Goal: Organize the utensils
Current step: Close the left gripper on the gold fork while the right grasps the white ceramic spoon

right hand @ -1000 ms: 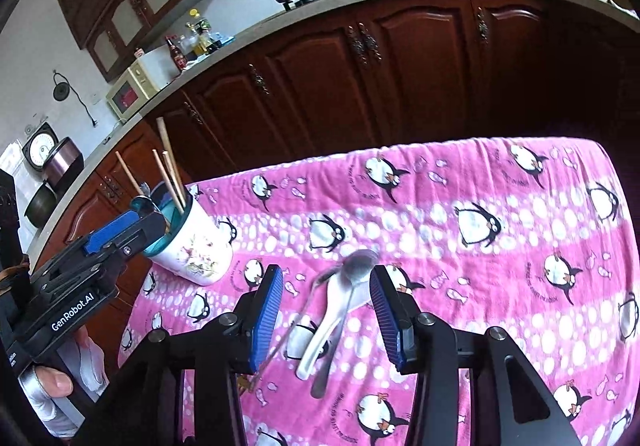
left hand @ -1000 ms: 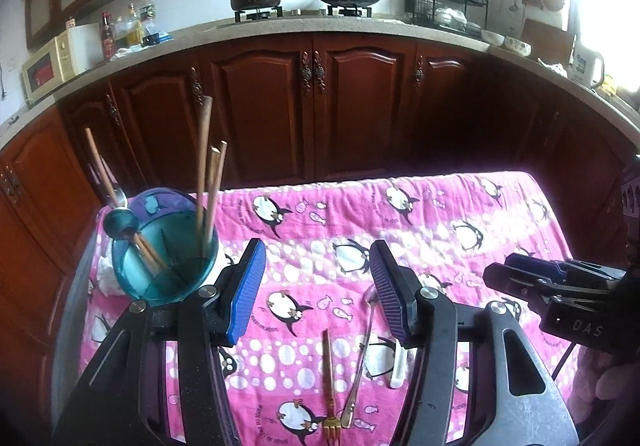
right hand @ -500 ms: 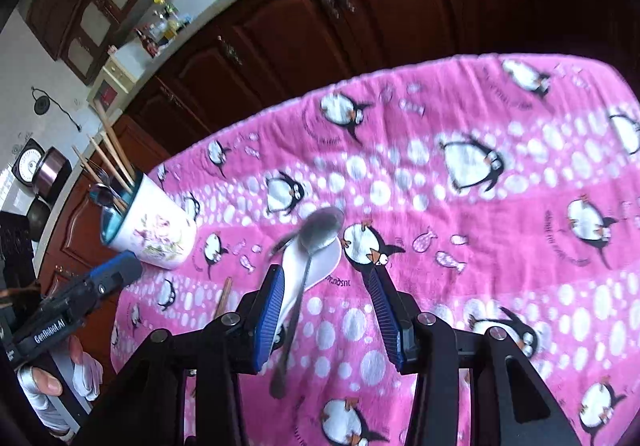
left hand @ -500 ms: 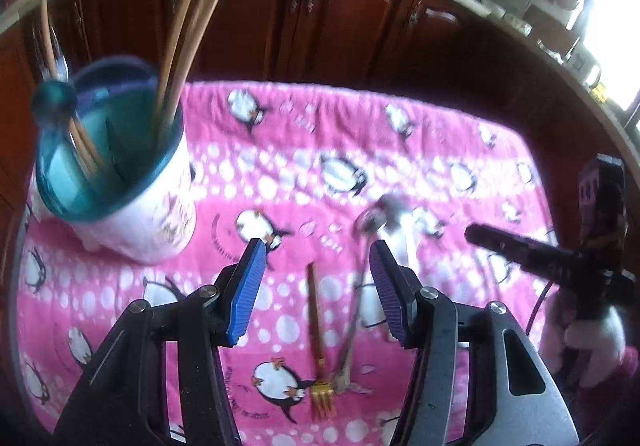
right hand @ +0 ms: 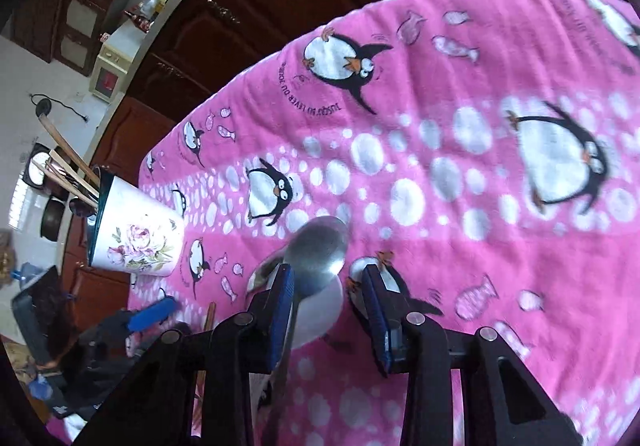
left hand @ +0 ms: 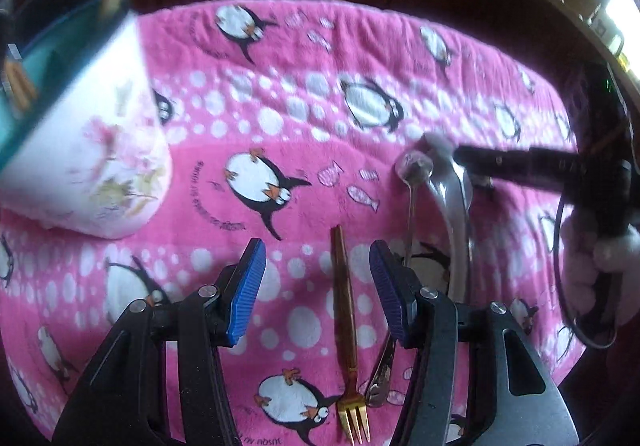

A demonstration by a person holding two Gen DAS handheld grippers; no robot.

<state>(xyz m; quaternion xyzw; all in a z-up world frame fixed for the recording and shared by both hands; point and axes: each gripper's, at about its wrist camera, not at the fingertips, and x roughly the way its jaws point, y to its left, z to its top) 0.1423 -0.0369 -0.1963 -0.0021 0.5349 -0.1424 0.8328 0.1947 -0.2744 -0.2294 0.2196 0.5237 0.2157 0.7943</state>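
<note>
Utensils: gold fork (left hand: 346, 330) between parted left hand-held gripper (left hand: 316, 286); right hand-held gripper (right hand: 328, 298) likewise parted.

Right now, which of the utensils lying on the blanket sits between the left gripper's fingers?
The gold fork, tines toward the camera, lies between the open left gripper. The spoons lie off to its right.

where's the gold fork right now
In the left wrist view, the gold fork lies on the pink penguin cloth between the open left gripper fingers, tines toward the camera.
</note>
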